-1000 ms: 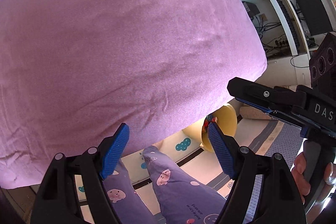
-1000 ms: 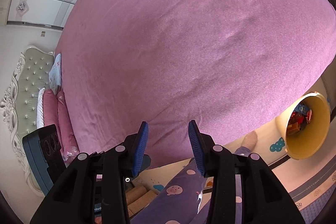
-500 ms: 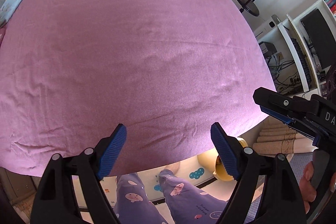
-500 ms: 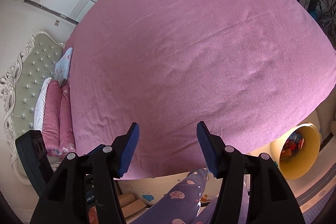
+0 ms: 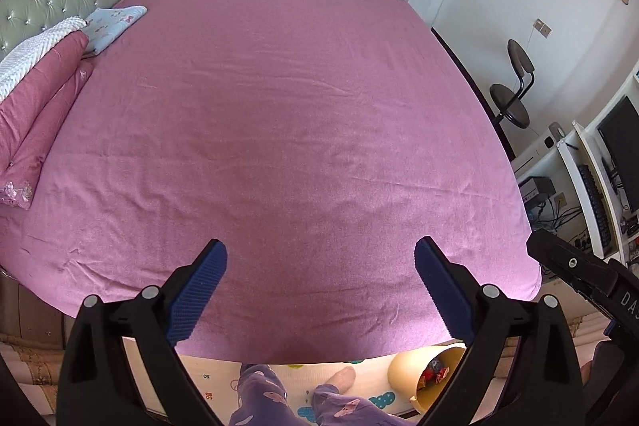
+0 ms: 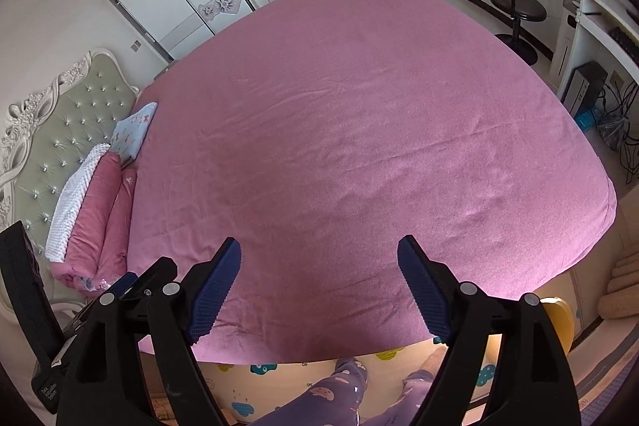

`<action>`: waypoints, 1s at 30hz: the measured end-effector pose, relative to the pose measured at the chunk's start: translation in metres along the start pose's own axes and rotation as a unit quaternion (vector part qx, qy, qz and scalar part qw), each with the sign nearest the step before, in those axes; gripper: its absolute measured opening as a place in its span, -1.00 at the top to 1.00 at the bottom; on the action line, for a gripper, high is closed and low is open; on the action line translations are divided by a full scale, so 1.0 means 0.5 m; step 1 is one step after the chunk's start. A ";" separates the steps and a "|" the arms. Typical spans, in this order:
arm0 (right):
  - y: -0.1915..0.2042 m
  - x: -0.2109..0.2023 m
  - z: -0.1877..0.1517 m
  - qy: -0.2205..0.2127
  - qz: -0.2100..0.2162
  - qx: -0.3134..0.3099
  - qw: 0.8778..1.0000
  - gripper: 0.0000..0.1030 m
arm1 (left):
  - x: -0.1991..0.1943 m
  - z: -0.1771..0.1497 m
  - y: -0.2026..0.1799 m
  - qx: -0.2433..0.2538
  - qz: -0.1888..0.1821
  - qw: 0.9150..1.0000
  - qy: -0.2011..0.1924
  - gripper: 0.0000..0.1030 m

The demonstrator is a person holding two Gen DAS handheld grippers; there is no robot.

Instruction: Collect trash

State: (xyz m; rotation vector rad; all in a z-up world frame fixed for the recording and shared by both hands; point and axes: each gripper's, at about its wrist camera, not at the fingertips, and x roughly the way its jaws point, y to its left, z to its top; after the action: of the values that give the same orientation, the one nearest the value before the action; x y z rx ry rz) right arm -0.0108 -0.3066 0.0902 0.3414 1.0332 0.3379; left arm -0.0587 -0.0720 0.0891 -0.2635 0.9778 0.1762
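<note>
A yellow bin (image 5: pixel 415 380) lies on the floor mat by the bed's near right corner, with coloured wrappers (image 5: pixel 434 372) inside it. In the right wrist view only its rim (image 6: pixel 561 314) shows behind the right finger. My left gripper (image 5: pixel 319 268) is open and empty, held above the near edge of the pink bed (image 5: pixel 279 130). My right gripper (image 6: pixel 319 262) is open and empty over the same edge. The bedsheet shows no trash on it. The right gripper's body (image 5: pixel 579 270) shows at the left wrist view's right edge.
Pink pillows (image 5: pixel 36 106) and a blue folded cloth (image 5: pixel 114 24) lie at the headboard end. A black stool (image 6: pixel 515 6) and a computer desk (image 5: pixel 591 178) stand right of the bed. The person's legs in purple pyjamas (image 5: pixel 275 402) stand on the mat below.
Both grippers have risen and tilted up, so the whole bed and room now show. The right gripper's jaws have opened wider. The bin has slid to the lower edge of both views.
</note>
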 end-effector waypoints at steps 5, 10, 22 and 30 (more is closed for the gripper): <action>0.012 -0.012 -0.002 -0.017 -0.003 -0.014 1.000 -0.65 | -0.029 0.002 0.013 -0.007 0.010 1.000 -0.024 -0.91; 0.014 -0.017 -0.008 -0.025 -0.030 -0.014 0.999 -0.68 | -0.034 0.005 0.011 -0.005 0.026 0.999 -0.043 -0.91; 0.041 -0.033 -0.022 -0.046 -0.050 -0.038 0.997 -0.69 | -0.055 0.007 -0.012 0.033 0.047 0.996 -0.063 -0.91; 0.028 -0.063 -0.022 -0.076 -0.059 -0.025 0.995 -0.69 | -0.065 0.002 -0.006 0.026 0.043 0.997 -0.064 -0.91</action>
State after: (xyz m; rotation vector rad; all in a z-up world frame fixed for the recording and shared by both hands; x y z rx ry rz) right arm -0.0370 -0.3061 0.1153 0.2561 0.8894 0.2267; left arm -0.0750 -0.0754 0.1169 -0.1607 0.8663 0.2439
